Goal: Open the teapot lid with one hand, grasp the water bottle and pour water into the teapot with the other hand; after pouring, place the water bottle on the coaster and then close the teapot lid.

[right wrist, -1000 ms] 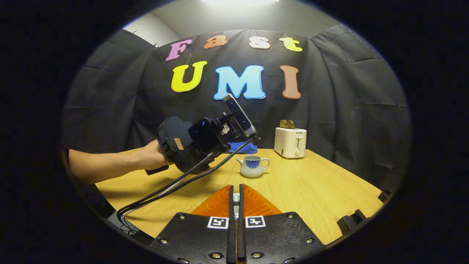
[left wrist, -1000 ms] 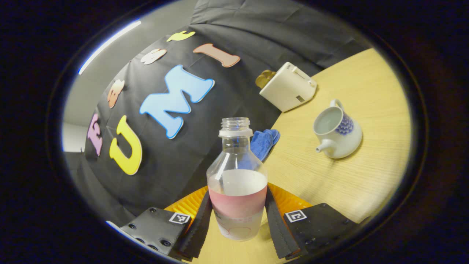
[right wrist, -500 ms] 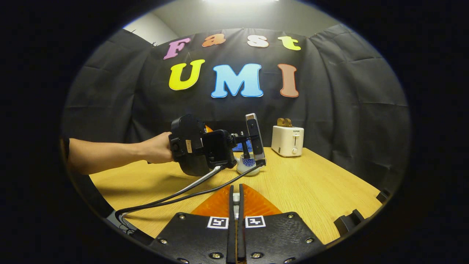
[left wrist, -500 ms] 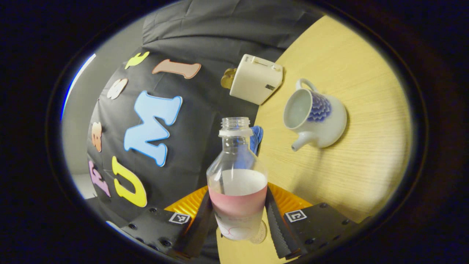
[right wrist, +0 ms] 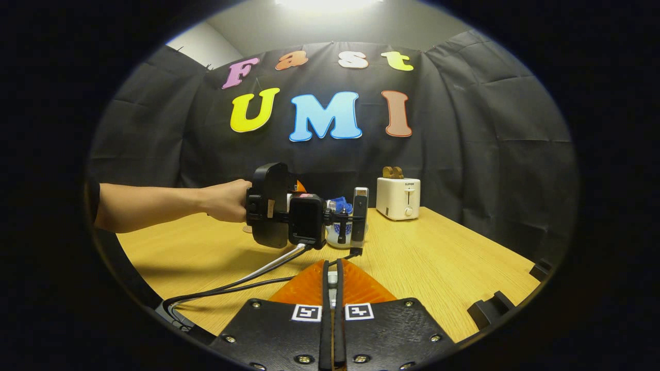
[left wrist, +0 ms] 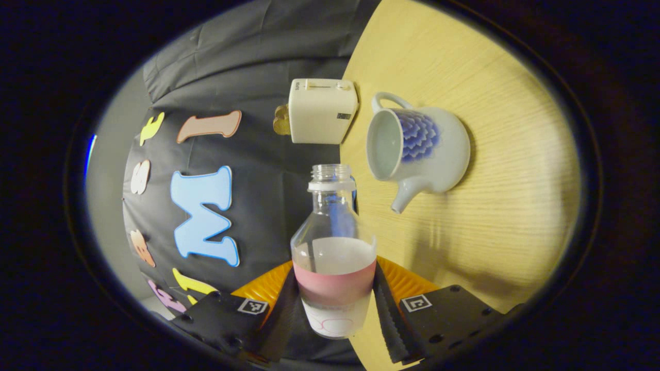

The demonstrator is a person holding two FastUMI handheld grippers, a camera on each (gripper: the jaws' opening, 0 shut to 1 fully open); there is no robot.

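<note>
Gripping 1 bottle (left wrist: 334, 257), left claw (left wrist: 335, 309), 1 lidless teapot (left wrist: 417, 147)

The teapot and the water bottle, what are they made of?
The teapot looks like glazed ceramic: a smooth, shiny white body with a blue painted pattern. The water bottle looks like clear plastic, since you can see through it and a ridged screw neck shows at the top; thin glass can't be ruled out. Its pink band looks like a paper or film label.
</note>
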